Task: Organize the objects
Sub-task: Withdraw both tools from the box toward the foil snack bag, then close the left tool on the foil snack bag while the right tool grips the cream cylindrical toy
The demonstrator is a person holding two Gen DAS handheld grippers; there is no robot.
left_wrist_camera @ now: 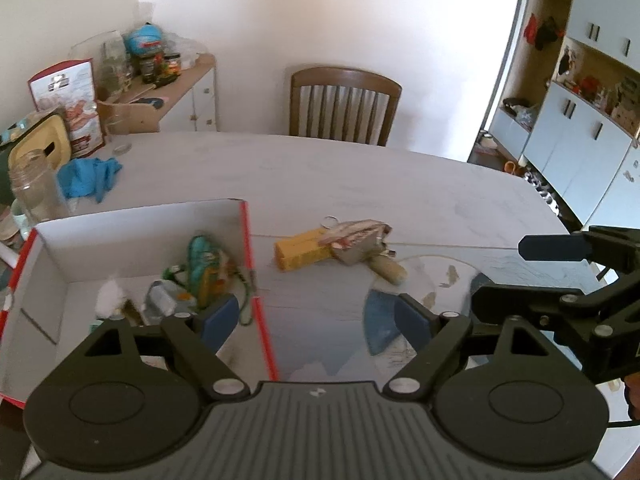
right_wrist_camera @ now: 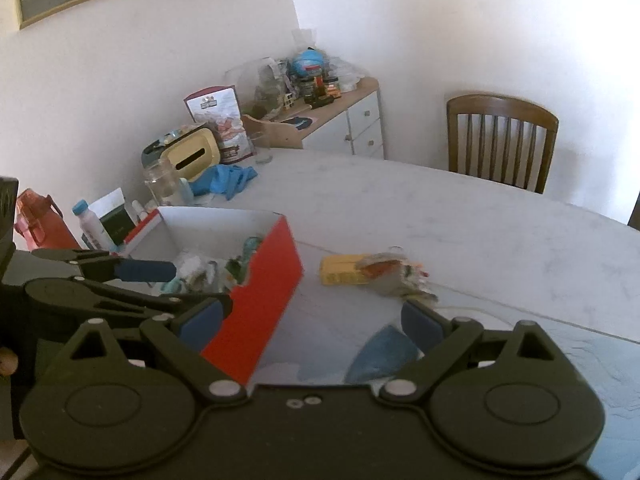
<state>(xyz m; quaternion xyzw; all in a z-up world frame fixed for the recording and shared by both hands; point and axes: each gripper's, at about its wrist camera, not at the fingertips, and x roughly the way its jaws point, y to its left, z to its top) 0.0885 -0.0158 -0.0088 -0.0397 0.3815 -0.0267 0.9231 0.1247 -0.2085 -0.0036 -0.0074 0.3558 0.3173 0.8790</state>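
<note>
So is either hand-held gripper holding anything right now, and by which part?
Nothing is held. The left hand-held gripper and right hand-held gripper both stand open with nothing between their pads; the yellow block lies on the table.

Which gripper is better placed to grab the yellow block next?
Right gripper, likely: open, empty, on the side of the yellow block. The left gripper straddles the box wall.

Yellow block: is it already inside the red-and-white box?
No, the yellow block lies on the table, outside the box.
</note>
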